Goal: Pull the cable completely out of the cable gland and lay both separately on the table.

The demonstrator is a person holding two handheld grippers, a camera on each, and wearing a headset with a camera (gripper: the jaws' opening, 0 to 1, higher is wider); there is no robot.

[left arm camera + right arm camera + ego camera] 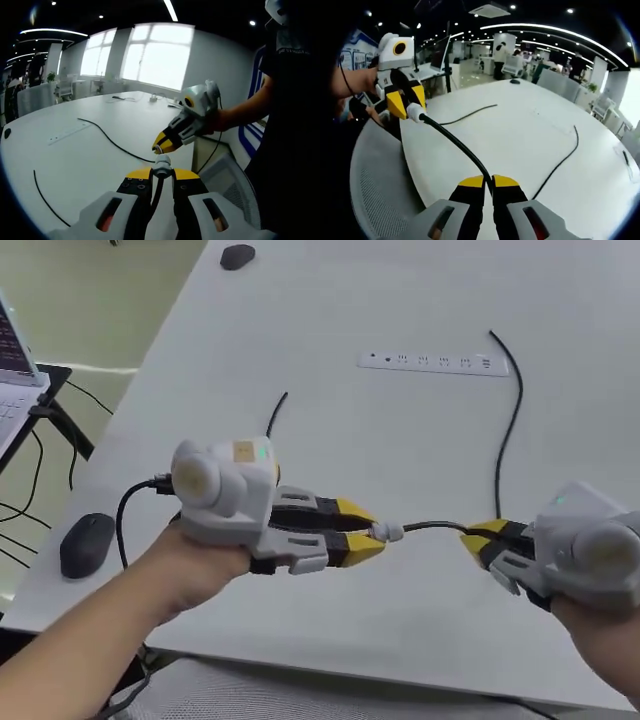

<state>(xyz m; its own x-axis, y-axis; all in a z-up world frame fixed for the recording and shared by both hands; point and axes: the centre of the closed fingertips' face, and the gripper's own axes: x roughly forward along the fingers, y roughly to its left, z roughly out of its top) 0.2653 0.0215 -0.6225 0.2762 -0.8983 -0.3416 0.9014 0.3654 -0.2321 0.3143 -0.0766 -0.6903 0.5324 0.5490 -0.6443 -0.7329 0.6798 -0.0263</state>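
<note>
Left gripper (pixel 375 533) on gland (pixel 388 533), right gripper (pixel 470 535) on cable (pixel 435 526); head-view power strip (pixel 438 362)

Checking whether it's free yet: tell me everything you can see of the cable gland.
The cable gland is a small, grey-white, plastic-looking fitting with a rounded end. It is held above the table, pinched at the yellow tips of the left tongs, pointing toward the right tongs. The black cable runs out of it into the right tongs, so it isn't free.

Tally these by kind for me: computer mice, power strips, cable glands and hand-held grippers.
Computer mice: 2
Power strips: 1
Cable glands: 1
Hand-held grippers: 2
Total: 6
</note>
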